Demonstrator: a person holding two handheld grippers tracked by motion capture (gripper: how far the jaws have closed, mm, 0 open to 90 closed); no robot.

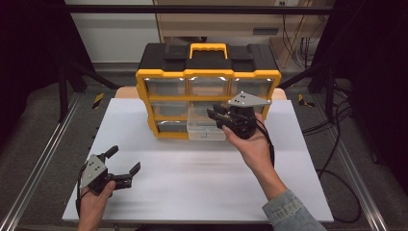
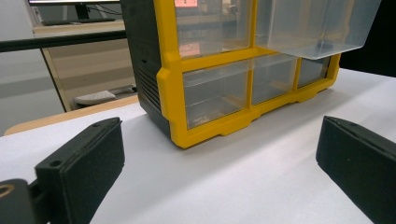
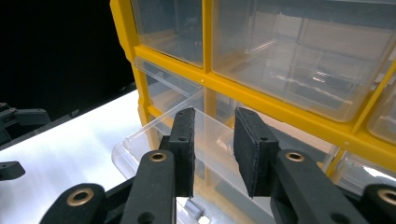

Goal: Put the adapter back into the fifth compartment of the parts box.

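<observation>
Right claw (image 3: 212,154) stood slightly parted astride the clear drawer (image 3: 205,140) front wall, drawer pulled out from the organizer (image 1: 208,77) ahead — you judged it light, slippery, brittle; hold the wall's middle.

Hand-held gripper (image 3: 212,154) jaws straddle clear drawer (image 3: 205,140) wall, yellow organizer (image 3: 280,100) behind.

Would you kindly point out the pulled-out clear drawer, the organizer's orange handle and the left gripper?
clear drawer (image 1: 206,129), high view, on its front wall.
orange handle (image 1: 208,47), high view, on its top bar.
left gripper (image 1: 126,161), high view, midway between its open jaws.
</observation>
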